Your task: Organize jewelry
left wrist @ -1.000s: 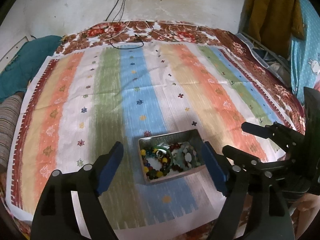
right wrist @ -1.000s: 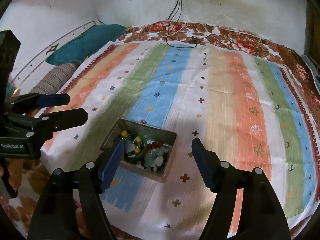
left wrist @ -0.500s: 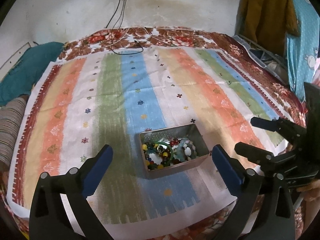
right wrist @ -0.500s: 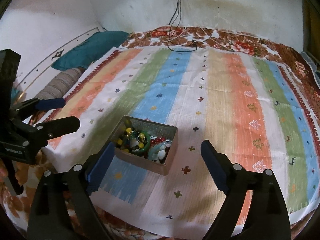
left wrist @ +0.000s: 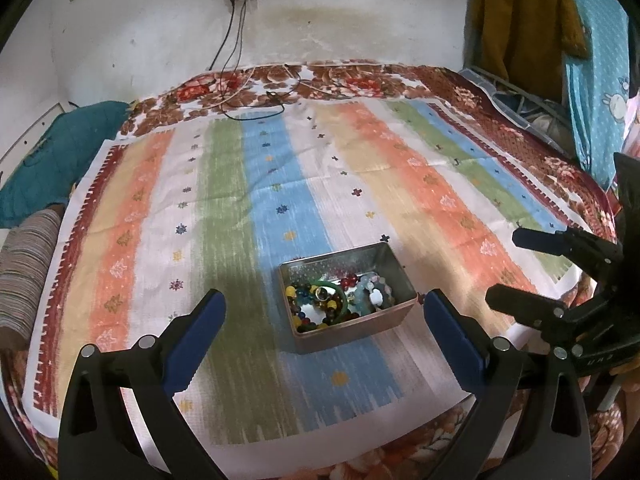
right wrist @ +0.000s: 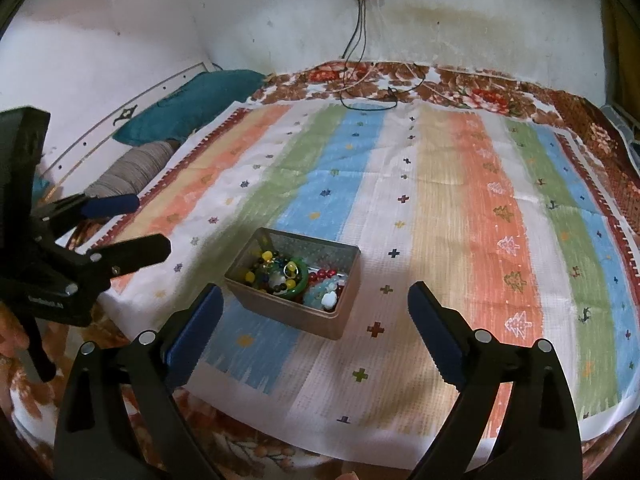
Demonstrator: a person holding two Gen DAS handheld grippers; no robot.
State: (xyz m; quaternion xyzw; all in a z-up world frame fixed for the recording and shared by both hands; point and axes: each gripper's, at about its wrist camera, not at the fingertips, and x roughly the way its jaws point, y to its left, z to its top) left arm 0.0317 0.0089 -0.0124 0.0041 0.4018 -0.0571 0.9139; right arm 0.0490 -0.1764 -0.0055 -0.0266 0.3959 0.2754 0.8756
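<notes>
A small metal tin sits on the striped cloth near its front edge. It holds bead bracelets, a green bangle and pale blue beads. My left gripper is open and empty, raised in front of the tin. My right gripper is open and empty, also raised in front of the tin. Each gripper shows in the other's view, the right one and the left one.
The striped cloth covers a floral bedspread. A teal pillow and a striped bolster lie at the left. Cables trail from a wall socket. Clothes hang at the right.
Both grippers have pulled back and up from the tin, and their jaws have opened wider. The tin has not moved.
</notes>
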